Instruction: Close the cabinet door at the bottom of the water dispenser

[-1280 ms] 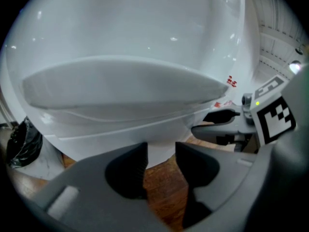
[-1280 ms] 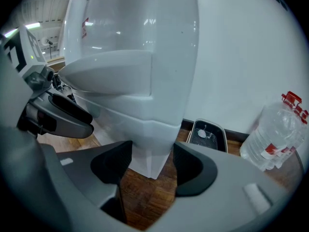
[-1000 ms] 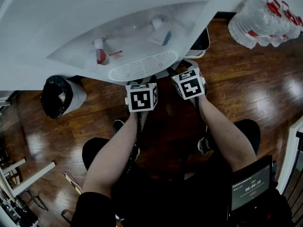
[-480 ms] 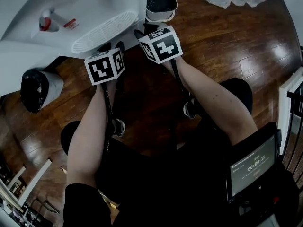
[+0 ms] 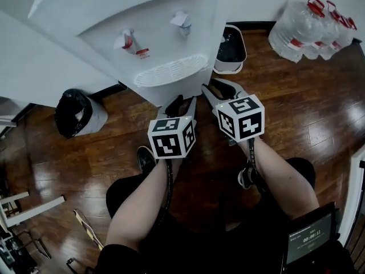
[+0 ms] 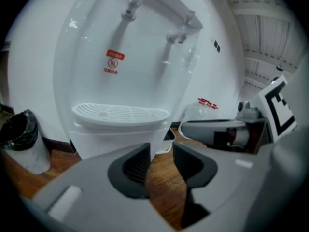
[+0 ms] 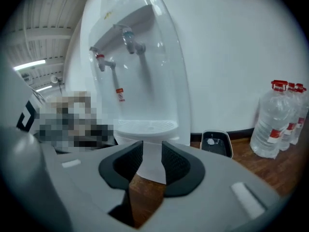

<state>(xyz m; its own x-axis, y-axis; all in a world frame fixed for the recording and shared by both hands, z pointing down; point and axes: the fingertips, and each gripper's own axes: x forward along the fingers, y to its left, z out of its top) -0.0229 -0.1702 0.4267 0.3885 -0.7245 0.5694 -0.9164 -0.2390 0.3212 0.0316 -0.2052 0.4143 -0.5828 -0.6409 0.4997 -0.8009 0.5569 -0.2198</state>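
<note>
The white water dispenser [image 5: 171,50] stands in front of me with a red tap [image 5: 126,39], a blue tap [image 5: 181,19] and a slotted drip tray [image 5: 170,71]. Its lower front [image 6: 116,141] below the tray shows as a flat white face, and no door leaf stands out from it. My left gripper [image 5: 182,104] and right gripper [image 5: 219,90] hang side by side in the air just short of the dispenser's base, touching nothing. In the gripper views, the jaws of the left gripper [image 6: 161,151] and the right gripper [image 7: 152,151] are closing with nothing between them.
A bin lined with a black bag [image 5: 74,113] stands left of the dispenser. A small white bin [image 5: 231,44] sits at its right side. Several large water bottles [image 5: 311,30] stand at the far right. The floor is dark wood, and my shoes and legs are below the grippers.
Both grippers have risen and drawn back from under the drip tray towards me. The head view has swung, and more of the dispenser's front shows.
</note>
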